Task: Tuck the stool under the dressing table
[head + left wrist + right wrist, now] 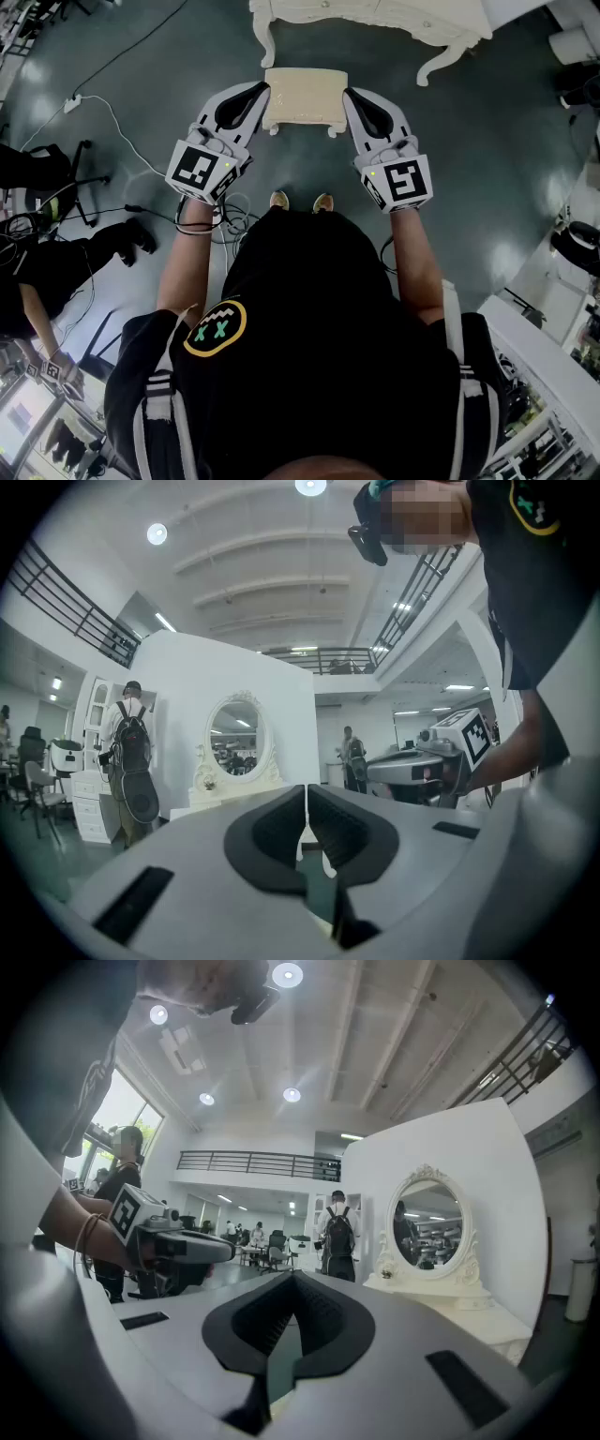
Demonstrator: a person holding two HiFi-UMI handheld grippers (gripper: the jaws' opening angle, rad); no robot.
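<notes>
A small cream stool (305, 97) stands on the dark floor just in front of the white dressing table (375, 14), outside its leg space. My left gripper (261, 90) is held level by the stool's left edge, and my right gripper (349, 94) by its right edge. Whether either touches the stool I cannot tell. Both are shut with nothing between the jaws. In the left gripper view the shut left gripper (306, 799) faces the table's oval mirror (236, 742). The right gripper view has the shut right gripper (292, 1283) and the mirror (427, 1222). The stool is hidden in both gripper views.
White and black cables (103, 117) run over the floor at the left, near a black chair (56, 183). A seated person's legs (103, 244) reach in from the left. A white counter (553, 370) lines the right side. A person with a backpack (129, 761) stands beside the dressing table.
</notes>
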